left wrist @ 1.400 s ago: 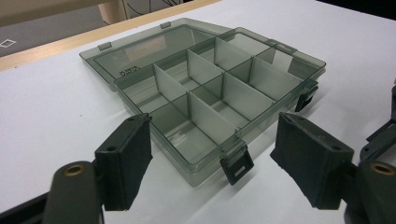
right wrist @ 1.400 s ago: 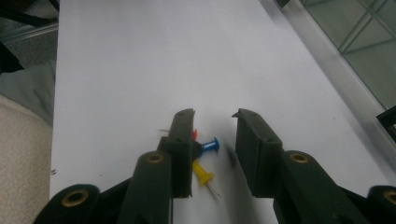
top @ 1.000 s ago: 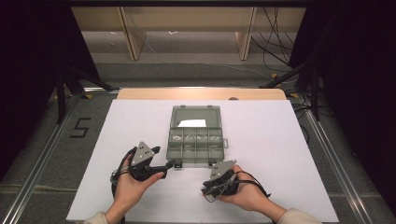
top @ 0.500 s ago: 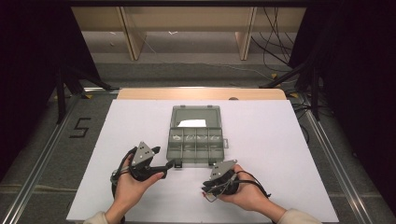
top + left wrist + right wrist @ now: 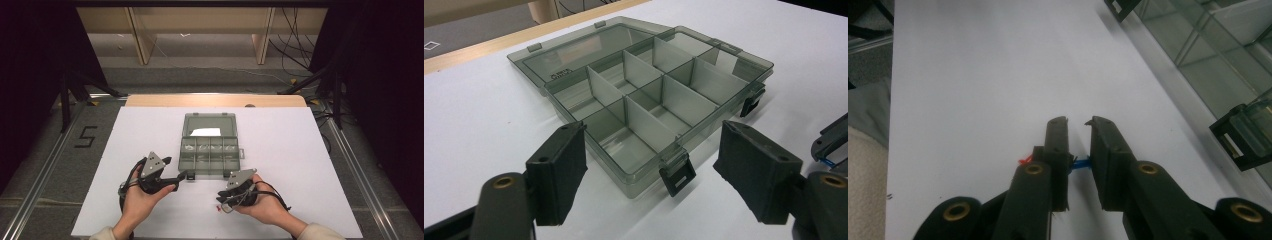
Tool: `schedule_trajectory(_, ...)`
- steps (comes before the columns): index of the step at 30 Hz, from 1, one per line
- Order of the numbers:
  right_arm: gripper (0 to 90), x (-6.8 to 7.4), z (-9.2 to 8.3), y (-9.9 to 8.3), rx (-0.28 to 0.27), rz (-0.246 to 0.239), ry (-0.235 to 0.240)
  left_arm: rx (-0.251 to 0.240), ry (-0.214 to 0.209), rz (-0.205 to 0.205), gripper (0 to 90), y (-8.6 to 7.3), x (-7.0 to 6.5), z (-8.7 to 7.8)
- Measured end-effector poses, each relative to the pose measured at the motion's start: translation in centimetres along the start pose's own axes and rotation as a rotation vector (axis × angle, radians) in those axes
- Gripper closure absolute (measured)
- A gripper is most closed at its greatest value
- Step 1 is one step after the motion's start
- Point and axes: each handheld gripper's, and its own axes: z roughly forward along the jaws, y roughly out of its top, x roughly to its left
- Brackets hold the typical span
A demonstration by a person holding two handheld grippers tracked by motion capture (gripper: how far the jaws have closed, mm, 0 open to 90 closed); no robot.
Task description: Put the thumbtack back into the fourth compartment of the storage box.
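Note:
A smoky clear compartment box (image 5: 210, 150) lies open on the white table, its lid folded back. My left gripper (image 5: 175, 168) stands open at the box's near left corner; in the left gripper view (image 5: 654, 137) that corner and a black latch (image 5: 677, 178) sit between its jaws, untouched. My right gripper (image 5: 221, 199) lies low near the front edge and points left. Its jaws (image 5: 1077, 120) have just been closing, and a small blue piece (image 5: 1080, 163) now spans the narrow gap from pad to pad. A red bit (image 5: 1024, 161) sticks out beside the left jaw.
A white slip (image 5: 206, 132) rests in the box lid. The box's dividers (image 5: 644, 80) stand upright with nothing visible in the near compartments. A wooden strip (image 5: 215, 100) edges the table's far side, with shelving and cables beyond.

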Motion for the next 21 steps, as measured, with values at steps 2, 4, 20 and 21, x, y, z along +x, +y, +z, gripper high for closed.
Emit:
schedule_trajectory(2, 79.0, 0.0, -0.1, 0.1, -0.011, 0.002, -0.005, 0.0, 0.0, 0.0, 27.1, 0.0, 0.0, 0.0)
schedule_trajectory(4, 79.0, -0.2, -0.3, 0.2, -0.019, 0.0, -0.008, -0.001, 0.001, -0.001, 27.1, 0.0, 0.0, 0.0)
schedule_trajectory(20, 79.2, -1.4, -1.5, 1.0, -0.071, 0.023, -0.053, -0.013, -0.002, 0.039, 27.1, 0.1, 0.2, 0.0)
schedule_trajectory(21, 79.2, -1.5, -1.6, 1.1, -0.072, 0.029, -0.05, -0.014, -0.003, 0.04, 27.1, 0.1, 0.2, 0.0)
